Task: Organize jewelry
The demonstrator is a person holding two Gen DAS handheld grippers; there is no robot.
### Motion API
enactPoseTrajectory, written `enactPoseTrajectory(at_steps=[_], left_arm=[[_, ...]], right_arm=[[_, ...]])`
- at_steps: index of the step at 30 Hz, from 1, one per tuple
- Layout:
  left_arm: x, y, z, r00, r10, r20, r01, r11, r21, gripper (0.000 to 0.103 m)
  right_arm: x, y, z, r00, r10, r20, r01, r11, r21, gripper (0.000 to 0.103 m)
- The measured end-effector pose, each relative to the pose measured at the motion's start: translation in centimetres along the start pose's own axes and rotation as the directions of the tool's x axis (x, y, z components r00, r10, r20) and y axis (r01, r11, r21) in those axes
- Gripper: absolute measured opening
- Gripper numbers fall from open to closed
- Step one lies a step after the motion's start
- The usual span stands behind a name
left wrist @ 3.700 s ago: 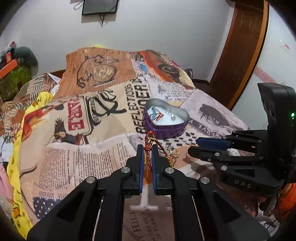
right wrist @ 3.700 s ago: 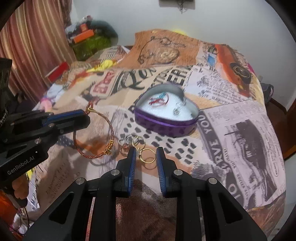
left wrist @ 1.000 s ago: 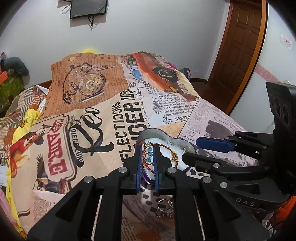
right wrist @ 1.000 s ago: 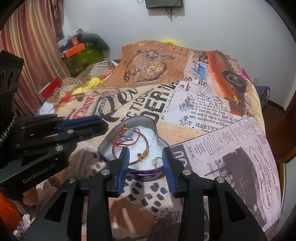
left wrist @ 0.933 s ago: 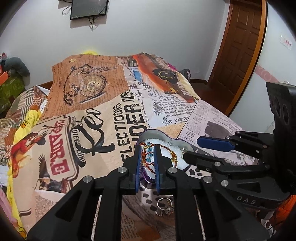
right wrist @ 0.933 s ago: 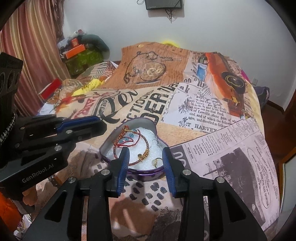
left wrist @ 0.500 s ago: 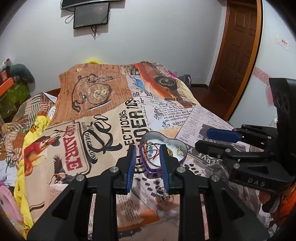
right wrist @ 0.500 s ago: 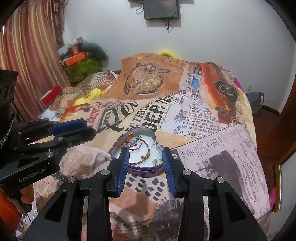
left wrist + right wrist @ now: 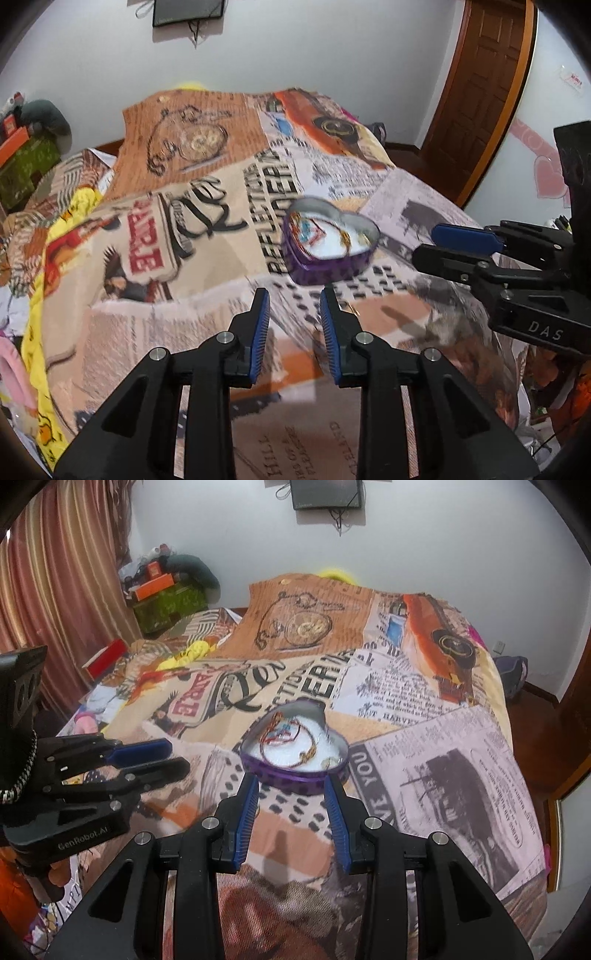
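A purple heart-shaped tin (image 9: 325, 271) with a white lining sits on the printed bedspread (image 9: 207, 302). In the right wrist view the tin (image 9: 295, 775) holds a red-and-gold bracelet (image 9: 286, 740) and small earrings. My left gripper (image 9: 293, 293) hovers just short of the tin, open, with nothing between its blue pads. My right gripper (image 9: 291, 781) is open too, its fingertips framing the tin's near wall without touching it. Each gripper shows in the other's view: the right gripper (image 9: 461, 243) right of the tin, the left gripper (image 9: 147, 758) left of it.
The bedspread drops off at the right toward a wooden door (image 9: 480, 92) and floor. Yellow and pink cloth (image 9: 33, 295) lies along the left edge. A green box with clutter (image 9: 170, 605) and a curtain (image 9: 55, 590) stand at the back left.
The left gripper carried the bracelet over the tin, opened and left it inside, then pulled back. The right gripper also drew back a little, still open.
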State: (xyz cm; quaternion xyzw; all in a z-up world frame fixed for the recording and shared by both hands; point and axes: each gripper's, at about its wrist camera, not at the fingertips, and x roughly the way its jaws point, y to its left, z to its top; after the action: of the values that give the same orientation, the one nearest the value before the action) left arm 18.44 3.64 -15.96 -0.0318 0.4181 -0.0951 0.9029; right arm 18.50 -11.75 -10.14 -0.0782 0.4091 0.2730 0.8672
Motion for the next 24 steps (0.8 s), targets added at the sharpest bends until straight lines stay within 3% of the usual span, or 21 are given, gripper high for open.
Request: enactPoseTrajectory(at_steps=[12,19,24], left_arm=[[2.7,-2.1,-1.4,0.996,-0.067,-0.060,0.067,0.998,0.002,0.027],[4.1,-2.3,-1.3,0.993,-0.075,-0.086,0.075,0.997,-0.004,0.010],[3.8,-2.1,-1.3,0.994,-0.086,-0.066,0.086,0.996,-0.009,0.010]], right_arm=[[0.7,-0.8,-1.8,0.999,0.009,-0.049,-0.008,0.999,0.032,0.033],[1.0,-1.1,-2.0,0.998,0.018,-0.059,-0.016,0.999,0.040,0.033],[1.4,-0.7,-2.2,0.997,0.032,-0.070,-0.030,0.999,0.034,0.033]])
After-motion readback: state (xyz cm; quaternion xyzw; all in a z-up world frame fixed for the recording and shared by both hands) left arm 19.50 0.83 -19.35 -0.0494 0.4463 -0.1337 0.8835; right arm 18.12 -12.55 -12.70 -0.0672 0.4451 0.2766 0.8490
